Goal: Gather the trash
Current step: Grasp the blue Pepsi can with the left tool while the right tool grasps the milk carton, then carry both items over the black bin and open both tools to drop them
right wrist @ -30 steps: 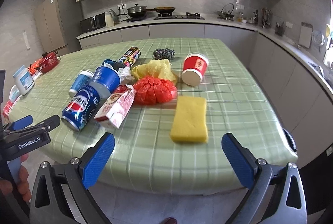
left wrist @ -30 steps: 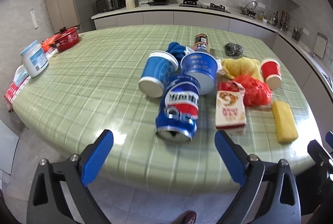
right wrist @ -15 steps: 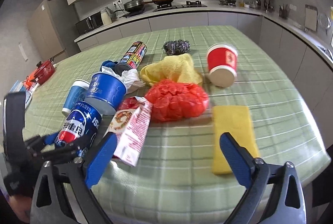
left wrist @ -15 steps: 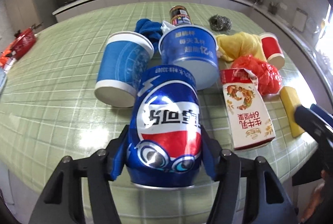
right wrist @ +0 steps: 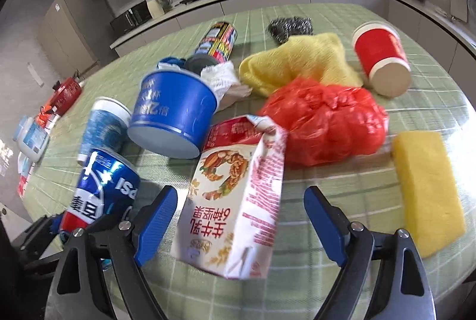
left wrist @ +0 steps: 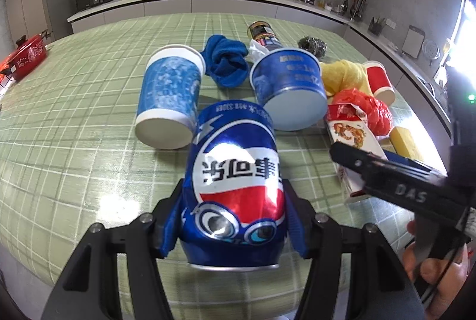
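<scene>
Left fingers [left wrist: 171,227] clamp cola can [left wrist: 235,183], right gripper [right wrist: 238,222] straddles carton [right wrist: 235,195]

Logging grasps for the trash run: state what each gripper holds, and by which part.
Left gripper clamps the Pepsi can by its sides, near the bottom end. Right gripper is open around the milk carton, holding nothing.

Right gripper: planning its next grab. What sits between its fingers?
The opened milk carton lies between the open right gripper fingers, untouched, in the right wrist view.
</scene>
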`<state>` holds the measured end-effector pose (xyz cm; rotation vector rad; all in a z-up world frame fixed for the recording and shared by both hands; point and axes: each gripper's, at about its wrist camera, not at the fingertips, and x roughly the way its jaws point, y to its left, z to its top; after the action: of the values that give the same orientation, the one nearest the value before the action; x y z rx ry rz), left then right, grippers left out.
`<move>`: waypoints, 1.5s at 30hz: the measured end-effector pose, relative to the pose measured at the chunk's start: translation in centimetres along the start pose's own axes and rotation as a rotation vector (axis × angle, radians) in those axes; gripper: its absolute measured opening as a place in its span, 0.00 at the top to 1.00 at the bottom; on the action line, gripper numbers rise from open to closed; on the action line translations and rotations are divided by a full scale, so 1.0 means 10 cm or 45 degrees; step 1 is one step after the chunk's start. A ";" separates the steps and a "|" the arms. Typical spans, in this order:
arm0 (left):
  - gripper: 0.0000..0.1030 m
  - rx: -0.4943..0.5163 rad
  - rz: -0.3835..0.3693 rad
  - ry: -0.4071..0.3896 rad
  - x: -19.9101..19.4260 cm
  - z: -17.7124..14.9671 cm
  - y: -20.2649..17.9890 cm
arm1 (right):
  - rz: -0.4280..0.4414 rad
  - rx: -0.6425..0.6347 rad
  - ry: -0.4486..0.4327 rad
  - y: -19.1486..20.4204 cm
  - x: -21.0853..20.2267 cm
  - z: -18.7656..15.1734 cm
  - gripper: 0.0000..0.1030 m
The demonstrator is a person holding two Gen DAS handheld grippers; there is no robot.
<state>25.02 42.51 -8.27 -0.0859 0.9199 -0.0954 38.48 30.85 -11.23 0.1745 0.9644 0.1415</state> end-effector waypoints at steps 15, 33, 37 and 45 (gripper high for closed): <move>0.42 0.049 -0.055 -0.041 -0.07 0.15 -0.11 | 0.008 0.000 -0.042 -0.06 -0.28 -0.01 0.64; 0.42 0.016 -0.101 -0.060 -0.11 0.18 -0.17 | 0.125 -0.008 -0.052 -0.06 -0.37 0.00 0.65; 0.42 0.057 -0.172 -0.095 -0.20 0.31 -0.40 | 0.064 0.031 -0.137 -0.27 -0.71 0.10 0.65; 0.42 0.196 -0.313 -0.109 -0.16 0.43 -1.31 | -0.108 0.225 -0.254 -1.25 -1.36 0.04 0.65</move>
<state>26.91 29.88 -2.90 -0.0593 0.8105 -0.3874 31.67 15.95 -2.71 0.3037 0.7836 -0.0395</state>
